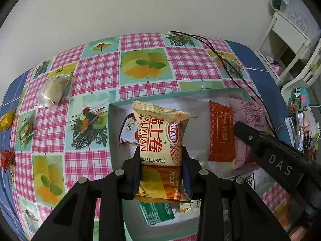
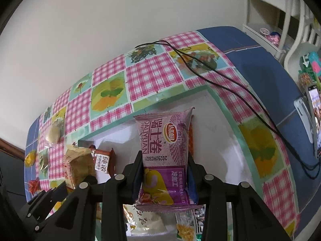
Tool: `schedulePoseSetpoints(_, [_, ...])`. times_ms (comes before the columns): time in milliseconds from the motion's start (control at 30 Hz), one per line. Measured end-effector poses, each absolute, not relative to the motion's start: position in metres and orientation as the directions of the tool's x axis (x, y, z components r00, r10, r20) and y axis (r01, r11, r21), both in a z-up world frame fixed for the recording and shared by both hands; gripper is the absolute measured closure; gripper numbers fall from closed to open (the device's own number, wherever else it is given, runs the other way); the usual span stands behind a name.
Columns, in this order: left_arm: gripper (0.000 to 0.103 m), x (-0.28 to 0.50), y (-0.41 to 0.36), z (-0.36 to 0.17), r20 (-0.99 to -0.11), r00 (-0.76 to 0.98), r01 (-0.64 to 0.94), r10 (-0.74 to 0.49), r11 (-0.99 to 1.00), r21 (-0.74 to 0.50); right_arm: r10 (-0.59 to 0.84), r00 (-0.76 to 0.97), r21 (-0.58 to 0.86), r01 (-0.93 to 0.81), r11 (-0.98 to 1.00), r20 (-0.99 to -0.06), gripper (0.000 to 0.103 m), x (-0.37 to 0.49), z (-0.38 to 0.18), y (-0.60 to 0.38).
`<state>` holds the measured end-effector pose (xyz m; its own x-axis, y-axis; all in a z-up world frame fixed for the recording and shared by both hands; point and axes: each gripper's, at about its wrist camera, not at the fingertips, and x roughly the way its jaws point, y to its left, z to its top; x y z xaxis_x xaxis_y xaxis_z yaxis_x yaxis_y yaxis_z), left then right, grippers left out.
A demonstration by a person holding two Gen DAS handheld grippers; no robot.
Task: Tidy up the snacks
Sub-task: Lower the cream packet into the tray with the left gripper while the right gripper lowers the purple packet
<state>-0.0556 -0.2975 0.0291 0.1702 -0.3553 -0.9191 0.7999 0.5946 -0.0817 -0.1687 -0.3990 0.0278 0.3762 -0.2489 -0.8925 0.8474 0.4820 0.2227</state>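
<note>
My left gripper (image 1: pixel 161 160) is shut on a tan Daliyuan snack packet (image 1: pixel 160 140) and holds it upright over the white inside of a teal-rimmed box (image 1: pixel 112 132). My right gripper (image 2: pixel 165 164) is shut on a purple Daliyuan snack packet (image 2: pixel 164 146) held over the same box (image 2: pixel 226 118). In the left wrist view the right gripper's black body (image 1: pixel 276 156) shows at right with the purple packet (image 1: pixel 250 116). In the box lie a red packet (image 1: pixel 221 134) and a small white-and-red packet (image 1: pixel 128 130). The tan packet (image 2: pixel 77 166) also shows in the right wrist view.
Loose snacks lie on the checked tablecloth at left: a clear-wrapped pale cake (image 1: pixel 53 90), a yellow candy (image 1: pixel 7 119), a red candy (image 1: pixel 6 158). A black cable (image 2: pixel 220 76) runs across the table's right side. More packets (image 2: pixel 140 221) lie at the box's near end. A phone (image 2: pixel 315 118) stands at right.
</note>
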Motion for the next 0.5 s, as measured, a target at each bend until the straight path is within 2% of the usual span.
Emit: schedulePoseSetpoints(500, [0.065,-0.061,-0.315,0.011,-0.925,0.153,0.82,-0.348,0.568,-0.078,-0.221,0.366,0.229,0.851,0.473,-0.904,0.062,-0.16,0.007,-0.406])
